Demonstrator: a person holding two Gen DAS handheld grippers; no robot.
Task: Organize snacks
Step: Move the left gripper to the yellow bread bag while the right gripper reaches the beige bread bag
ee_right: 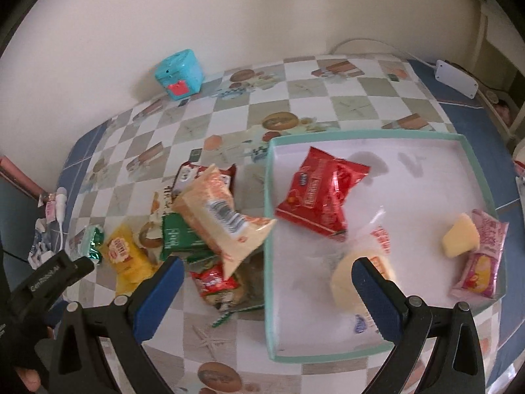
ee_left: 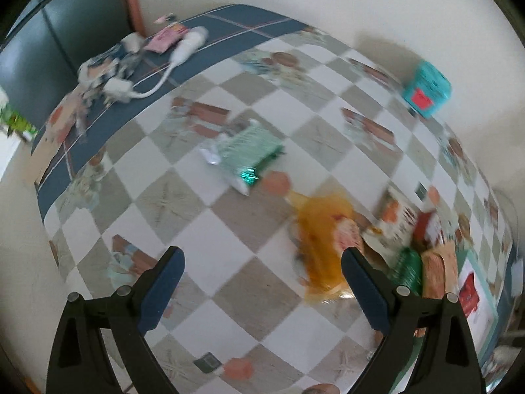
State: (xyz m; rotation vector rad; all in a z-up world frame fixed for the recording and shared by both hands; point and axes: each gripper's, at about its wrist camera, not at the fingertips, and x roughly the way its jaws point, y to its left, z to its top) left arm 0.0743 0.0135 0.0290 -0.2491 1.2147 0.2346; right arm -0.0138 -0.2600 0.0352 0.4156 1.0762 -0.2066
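Note:
A teal-rimmed white tray (ee_right: pixel 267 229) lies on the checked tablecloth; in it are a red packet (ee_right: pixel 320 190), a clear-wrapped yellow cake (ee_right: pixel 347 279), a yellow piece (ee_right: pixel 459 236) and a pink packet (ee_right: pixel 482 256). Left of the tray a pile holds a cream packet (ee_right: pixel 223 216), green packets (ee_right: pixel 178 236), a small red packet (ee_right: pixel 215 282) and a yellow packet (ee_right: pixel 126 256). My right gripper (ee_right: pixel 265 277) is open above the tray's left rim. My left gripper (ee_left: pixel 262 262) is open over the cloth; the yellow packet (ee_left: pixel 325 239) lies by its right finger, a green foil packet (ee_left: pixel 246 154) farther off.
A turquoise cube-shaped box (ee_right: pixel 178 74) (ee_left: pixel 426 88) stands by the wall. White charger and cable (ee_left: pixel 137 90) plus small items lie on the blue border at the table's far left. A white adapter (ee_right: pixel 454 78) sits at the far right. A gloved hand (ee_right: pixel 23 338) holds the left gripper.

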